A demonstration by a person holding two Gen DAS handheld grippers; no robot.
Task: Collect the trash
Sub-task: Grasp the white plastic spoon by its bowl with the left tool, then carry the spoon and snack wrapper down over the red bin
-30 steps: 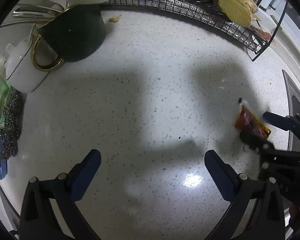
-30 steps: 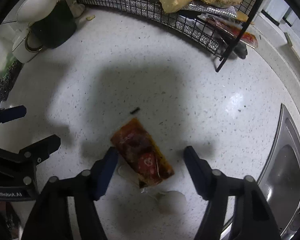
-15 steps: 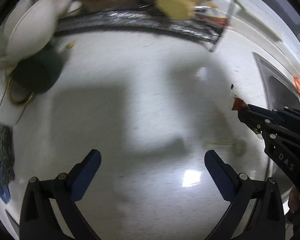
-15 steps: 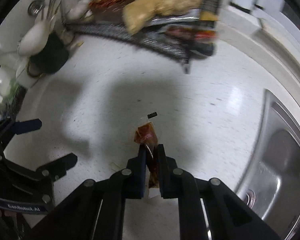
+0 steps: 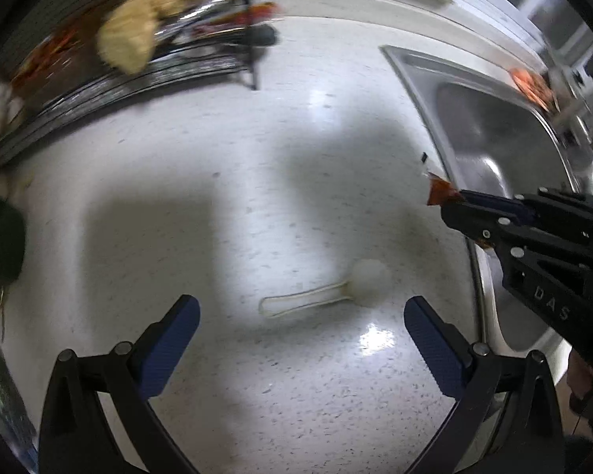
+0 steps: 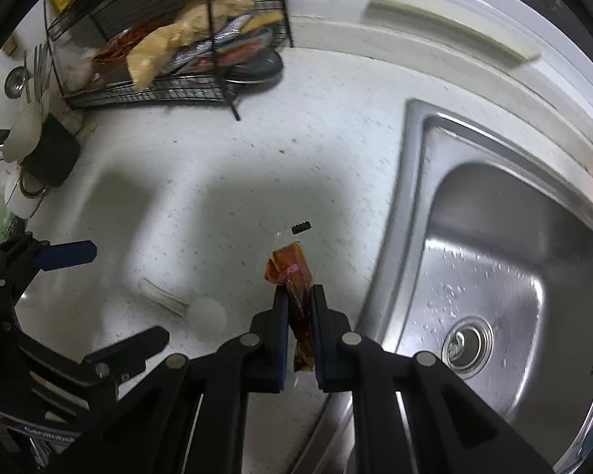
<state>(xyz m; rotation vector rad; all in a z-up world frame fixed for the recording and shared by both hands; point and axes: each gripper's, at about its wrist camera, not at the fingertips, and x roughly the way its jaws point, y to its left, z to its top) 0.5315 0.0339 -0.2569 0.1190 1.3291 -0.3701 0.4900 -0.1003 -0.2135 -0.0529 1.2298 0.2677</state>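
Left wrist: left gripper (image 5: pixel 301 318) spread wide, empty, above white plastic spoon (image 5: pixel 338 290) beside stainless steel sink (image 5: pixel 478 126).

Right wrist: right gripper (image 6: pixel 299 296) clamped on crumpled red-brown sauce packet (image 6: pixel 290 270), lifted just beside sink's left rim.

A white speckled countertop (image 6: pixel 336 126) with a glare spot borders a steel sink (image 6: pixel 494 276) by a white ledge (image 6: pixel 435 43).

sauce packet (image 6: pixel 292 272): translucent red-brown | countertop (image 6: pixel 225 150): white, dark-speckled | sink (image 6: pixel 506 260): silver steel | wire rack (image 6: pixel 170 91): black | gripper pads (image 5: pixel 170 339): blue | plastic spoon (image 5: pixel 328 288): white
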